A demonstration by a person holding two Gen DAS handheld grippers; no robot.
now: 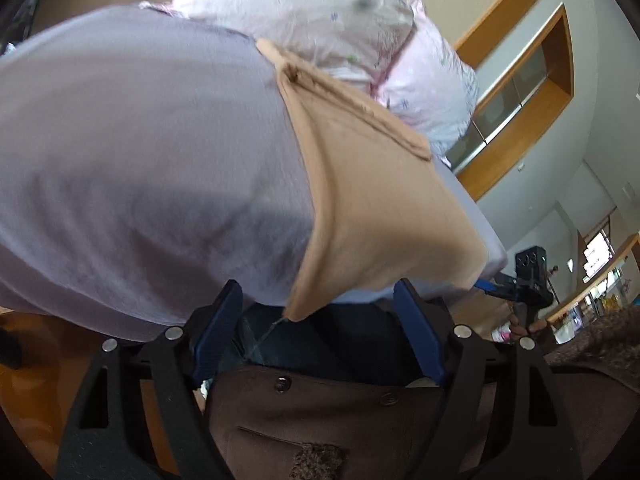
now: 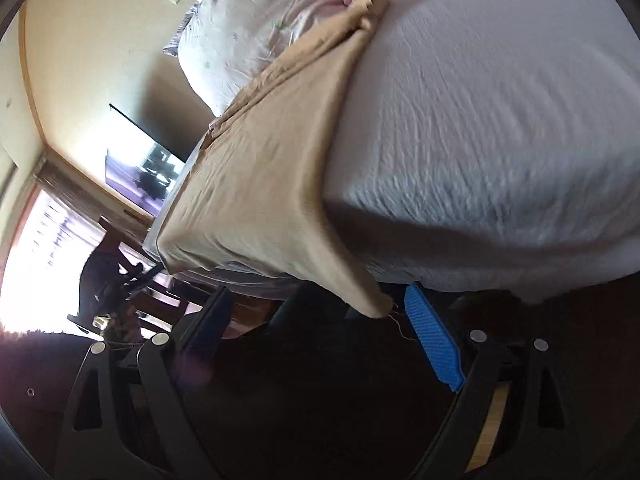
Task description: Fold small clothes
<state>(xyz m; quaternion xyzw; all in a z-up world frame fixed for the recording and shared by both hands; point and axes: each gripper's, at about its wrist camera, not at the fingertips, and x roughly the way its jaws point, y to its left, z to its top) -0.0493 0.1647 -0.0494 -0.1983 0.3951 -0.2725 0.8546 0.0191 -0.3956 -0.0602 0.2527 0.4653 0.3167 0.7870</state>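
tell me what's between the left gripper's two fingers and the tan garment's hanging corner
Nothing solid. In the left wrist view the left gripper is open, and the tan garment hangs its corner just ahead of the gap, untouched; only a loose thread dangles there.

Garment (image 1: 360,200) lying on the bed (image 1: 140,160), one corner hanging over the near edge. Quilt (image 1: 320,12) on the bed behind the garment. Left gripper (image 1: 320,320) and right gripper (image 2: 320,320) each just before that hanging corner.

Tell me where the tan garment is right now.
The tan garment lies on the white bed sheet along the bed's near edge, one corner hanging past it between the open left gripper fingers, with the flowered quilt behind.
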